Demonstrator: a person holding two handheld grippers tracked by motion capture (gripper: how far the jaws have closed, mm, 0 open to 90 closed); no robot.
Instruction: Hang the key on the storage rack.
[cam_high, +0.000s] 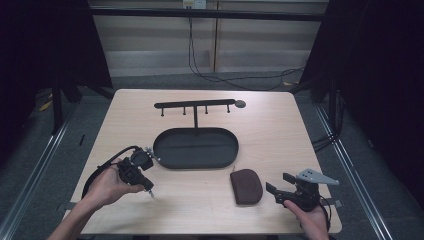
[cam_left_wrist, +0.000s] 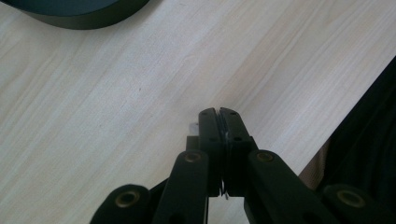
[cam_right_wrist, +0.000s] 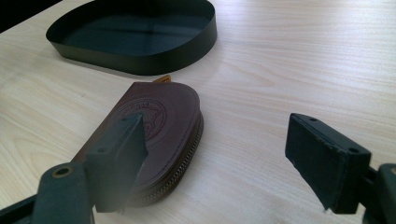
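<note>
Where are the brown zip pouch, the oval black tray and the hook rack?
brown zip pouch (cam_right_wrist: 163, 116), right gripper view, on its embossed top face.
oval black tray (cam_high: 159, 155), high view, on its left rim.
hook rack (cam_high: 195, 104), high view, on the middle of its top bar.

Lighting: overhead and even on the table (cam_high: 280, 125); surroundings to either side fall into near black. Shadows: soft and short, a faint one under the brown pouch (cam_high: 246, 186). Glare: a pale sheen across the floor of the black tray (cam_right_wrist: 140, 39); mild washout on the wood in the left gripper view. Focus: high view slightly soft and grainy; in the right gripper view the near jaws blur at the bottom edge, the pouch's embossed stamp reads fairly clear.
</note>
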